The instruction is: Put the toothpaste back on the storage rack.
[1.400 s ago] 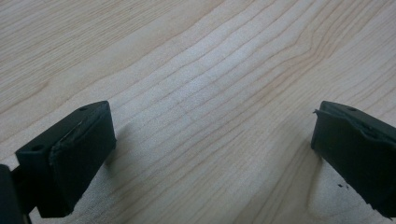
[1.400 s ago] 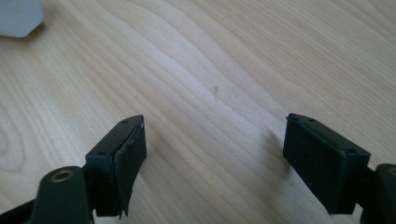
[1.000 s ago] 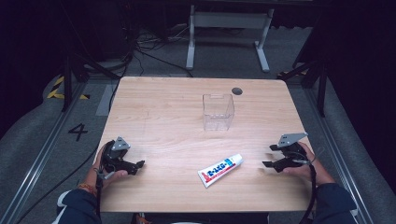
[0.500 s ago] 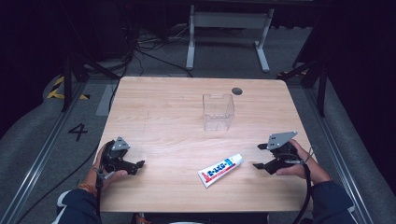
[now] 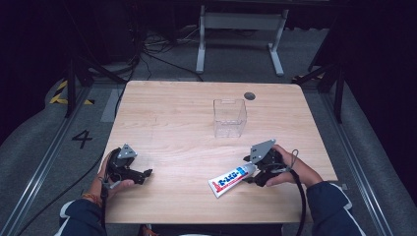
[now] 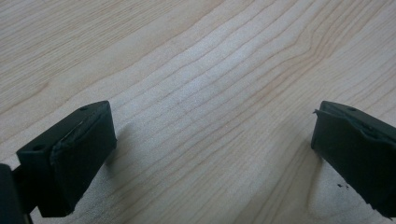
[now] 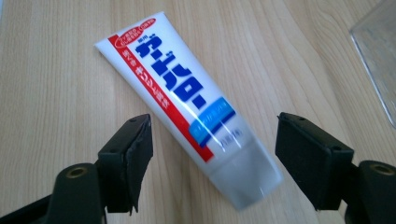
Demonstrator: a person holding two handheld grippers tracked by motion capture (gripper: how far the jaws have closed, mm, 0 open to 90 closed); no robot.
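Note:
A white toothpaste tube (image 5: 229, 180) with red and blue print lies flat on the wooden table (image 5: 182, 113) near the front edge. My right gripper (image 5: 252, 173) is at the tube's cap end; in the right gripper view the clear cap end of the tube (image 7: 187, 112) lies between the two black jaws, which stand apart from it on both sides. The jaws have just been closing a little and remain open around the tube. My left gripper (image 5: 142, 174) rests at the front left of the table, open, with bare wood (image 6: 205, 116) between its jaws.
A clear plastic box (image 5: 229, 117) stands upright behind the tube, towards the table's middle; its edge (image 7: 378, 65) shows at the right of the right gripper view. A small dark round spot (image 5: 250, 96) sits near the far edge. Metal frame legs (image 5: 236, 34) stand beyond the table.
My right gripper has moved left across the table from the right edge to the tube's cap end. The left gripper has stayed where it was.

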